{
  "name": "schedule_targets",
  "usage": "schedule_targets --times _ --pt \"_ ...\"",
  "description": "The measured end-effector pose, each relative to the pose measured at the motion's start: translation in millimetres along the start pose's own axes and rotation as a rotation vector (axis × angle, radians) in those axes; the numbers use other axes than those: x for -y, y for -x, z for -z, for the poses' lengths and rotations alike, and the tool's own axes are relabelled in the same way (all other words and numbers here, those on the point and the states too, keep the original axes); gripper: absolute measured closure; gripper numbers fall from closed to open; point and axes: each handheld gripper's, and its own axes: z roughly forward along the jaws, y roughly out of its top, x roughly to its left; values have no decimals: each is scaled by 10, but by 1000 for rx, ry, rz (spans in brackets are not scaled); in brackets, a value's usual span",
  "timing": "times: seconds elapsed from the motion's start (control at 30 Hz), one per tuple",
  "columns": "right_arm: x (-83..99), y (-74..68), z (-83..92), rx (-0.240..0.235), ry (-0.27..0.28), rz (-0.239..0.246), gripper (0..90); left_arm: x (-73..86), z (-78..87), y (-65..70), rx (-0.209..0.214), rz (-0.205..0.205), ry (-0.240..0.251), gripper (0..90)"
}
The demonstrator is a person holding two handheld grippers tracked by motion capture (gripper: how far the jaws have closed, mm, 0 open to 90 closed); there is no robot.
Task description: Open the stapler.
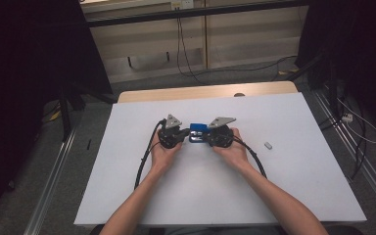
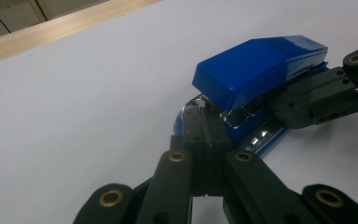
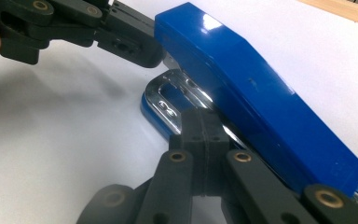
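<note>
Stapler (image 1: 198, 132) lies mid-table (image 1: 293, 196); left gripper (image 2: 205, 140) and right gripper (image 3: 204, 135), jaws together, apparently touch its ends.

We find no readable text, label, brand, number or sign anywhere in these pictures: the glossy top of the blue stapler (image 2: 261, 70) carries only reflections in both gripper views, and the black links of the grippers bear brass rivets but no markings. In the high view, the small grey object (image 1: 268, 145) at about three o'clock from the hands is too small for us to make out any lettering.
</note>
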Motion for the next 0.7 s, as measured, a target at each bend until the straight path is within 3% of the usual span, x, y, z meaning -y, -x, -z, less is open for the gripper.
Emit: schedule_targets --times 0.43,0.5,0.7 --pt "0 2 0 -2 0 -3 900 -31 29 -5 15 9 27 900" --pt "0 2 0 -1 0 -1 900 -27 30 -25 34 43 38 900" --pt "0 3 1 -1 1 -4 900 -37 25 -6 13 1 36 900"
